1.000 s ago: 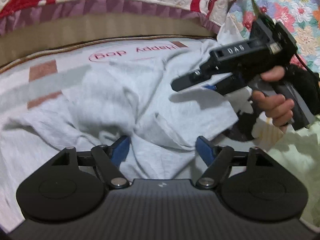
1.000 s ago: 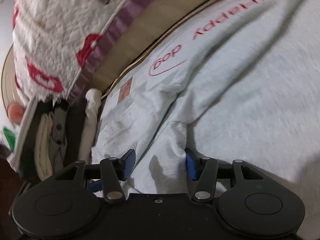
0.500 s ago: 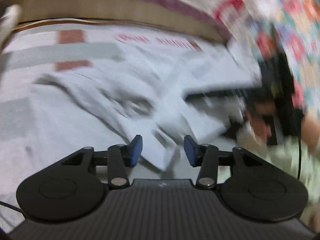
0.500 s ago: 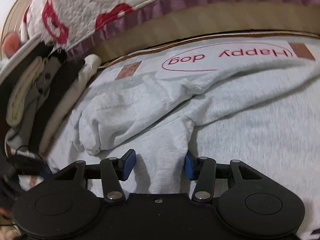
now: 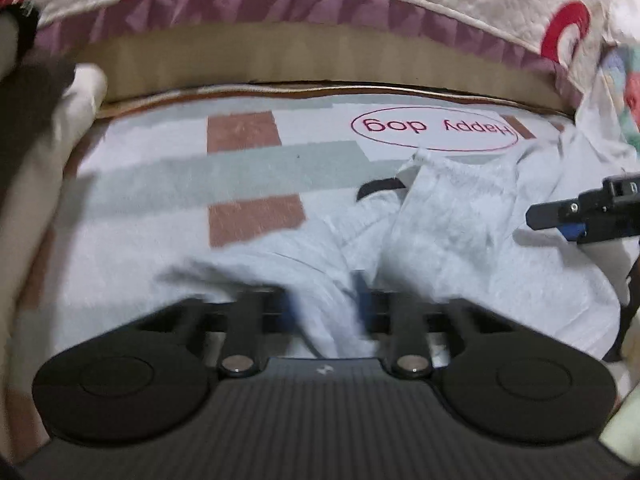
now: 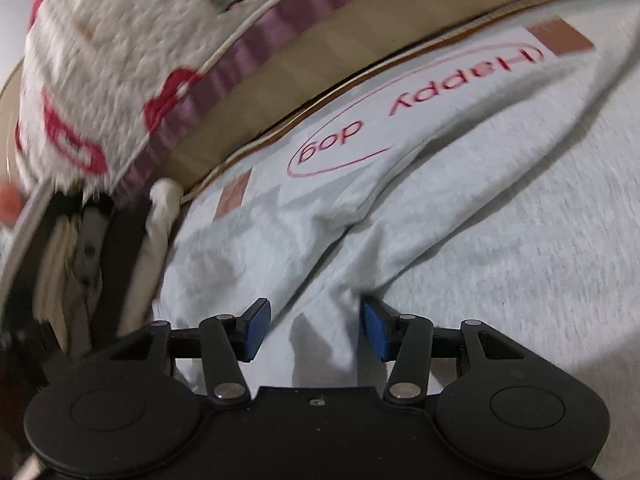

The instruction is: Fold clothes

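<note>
A light grey garment (image 5: 448, 232) lies rumpled on a bed mat printed "Happy dog" (image 5: 434, 130). In the blurred left wrist view my left gripper (image 5: 326, 306) has a fold of the grey cloth between its blue pads; how tightly it holds is unclear. The right gripper (image 5: 576, 216) shows at the right edge there, over the garment. In the right wrist view my right gripper (image 6: 314, 326) is open, its blue pads (image 6: 256, 328) astride a flat part of the garment (image 6: 480, 248) near a sleeve (image 6: 400, 184).
A quilted blanket (image 5: 360, 8) with red shapes and a purple border hangs behind the mat. A stack of folded clothes (image 6: 80, 264) stands at the left of the mat. A floral cover (image 5: 624, 80) lies at the right.
My left gripper has swung left across the bed and its pads have closed in on a fold of the garment. My right gripper stays open and has tilted over the garment.
</note>
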A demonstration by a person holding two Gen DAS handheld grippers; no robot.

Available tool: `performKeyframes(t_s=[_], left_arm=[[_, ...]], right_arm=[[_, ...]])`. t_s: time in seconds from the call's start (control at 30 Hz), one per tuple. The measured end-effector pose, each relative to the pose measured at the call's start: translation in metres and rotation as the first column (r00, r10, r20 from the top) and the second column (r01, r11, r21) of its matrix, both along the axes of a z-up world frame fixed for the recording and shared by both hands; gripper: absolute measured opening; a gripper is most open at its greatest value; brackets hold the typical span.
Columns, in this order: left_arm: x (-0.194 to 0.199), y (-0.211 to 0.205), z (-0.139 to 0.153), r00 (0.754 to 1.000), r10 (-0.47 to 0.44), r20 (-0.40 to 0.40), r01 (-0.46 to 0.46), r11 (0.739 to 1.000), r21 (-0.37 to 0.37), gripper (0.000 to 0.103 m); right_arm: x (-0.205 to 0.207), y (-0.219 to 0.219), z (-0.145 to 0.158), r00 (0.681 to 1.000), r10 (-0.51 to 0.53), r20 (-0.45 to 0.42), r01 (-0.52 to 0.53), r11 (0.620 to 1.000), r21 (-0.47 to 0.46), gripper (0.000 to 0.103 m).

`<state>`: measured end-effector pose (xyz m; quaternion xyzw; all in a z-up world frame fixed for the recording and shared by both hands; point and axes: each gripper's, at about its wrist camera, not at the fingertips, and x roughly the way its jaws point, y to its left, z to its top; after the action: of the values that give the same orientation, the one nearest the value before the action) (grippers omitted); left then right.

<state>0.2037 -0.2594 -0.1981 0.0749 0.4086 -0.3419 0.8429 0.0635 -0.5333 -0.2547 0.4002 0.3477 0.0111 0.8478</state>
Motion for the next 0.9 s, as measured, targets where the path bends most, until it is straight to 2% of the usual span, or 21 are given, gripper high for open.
performKeyframes(t_s=[0.03,0.07,0.1,0.13,0.17,0.23,0.33,0.4,0.57,0.67,0.77,0.83,0.87,0.9], left_arm=[[0.007,0.005,0.003,1.0,0.006,-0.031,-0.007,0.999,-0.034,0.013],[0.013,0.01,0.005,0.998,0.015,-0.06,-0.019,0.997,-0.072,0.013],[0.02,0.017,0.008,0.996,0.036,-0.086,-0.046,0.992,-0.117,0.013],[0.026,0.023,0.011,0.992,0.056,-0.111,-0.074,0.984,-0.163,0.013],[0.031,0.03,0.012,0.988,0.075,-0.137,-0.103,0.972,-0.211,0.012],[0.042,0.042,0.013,0.977,0.109,-0.185,-0.162,0.939,-0.302,0.012],[0.052,0.045,0.008,0.969,0.153,-0.196,-0.218,0.901,-0.375,0.012],[0.061,0.038,0.0,0.954,0.195,-0.229,-0.272,0.883,-0.383,0.012],[0.072,0.027,-0.013,0.938,0.239,-0.249,-0.321,0.871,-0.372,0.012],[0.066,0.04,-0.014,0.937,0.243,-0.25,-0.332,0.84,-0.428,0.015],[0.059,0.052,-0.01,0.934,0.284,-0.216,-0.352,0.829,-0.435,0.015],[0.056,0.059,-0.008,0.926,0.304,-0.222,-0.373,0.816,-0.441,0.015],[0.054,0.062,-0.008,0.923,0.298,-0.244,-0.38,0.81,-0.447,0.017],[0.052,0.064,-0.007,0.922,0.278,-0.27,-0.377,0.805,-0.459,0.028]], right_arm=[[0.001,-0.002,0.0,1.0,0.011,0.001,-0.011,1.0,0.015,0.04],[0.003,-0.004,0.0,1.0,0.024,0.003,-0.024,1.0,0.018,0.031],[0.004,-0.004,0.002,0.999,0.045,0.005,-0.045,0.999,-0.007,0.017],[0.006,-0.005,0.005,0.998,0.065,0.006,-0.065,0.997,-0.031,0.011],[0.008,-0.005,0.007,0.996,0.086,0.007,-0.085,0.995,-0.056,0.009],[0.011,-0.007,0.013,0.995,0.098,0.028,-0.095,0.992,-0.084,0.008],[0.021,-0.007,0.02,0.996,0.076,0.043,-0.071,0.991,-0.111,0.008],[0.027,-0.008,0.024,0.997,0.062,0.052,-0.055,0.99,-0.129,0.008],[0.043,-0.009,0.034,0.997,0.029,0.075,-0.016,0.986,-0.165,0.008],[0.043,-0.013,0.024,0.998,0.022,0.06,-0.017,0.995,-0.097,0.008],[0.042,-0.016,0.015,0.999,0.017,0.045,-0.016,0.999,-0.029,0.01],[0.042,-0.018,0.009,0.999,0.015,0.034,-0.015,1.0,0.017,0.025],[0.042,-0.019,0.006,0.999,0.013,0.029,-0.014,0.999,0.04,0.027],[0.042,-0.02,0.003,1.0,0.012,0.023,-0.014,0.998,0.062,0.028]])
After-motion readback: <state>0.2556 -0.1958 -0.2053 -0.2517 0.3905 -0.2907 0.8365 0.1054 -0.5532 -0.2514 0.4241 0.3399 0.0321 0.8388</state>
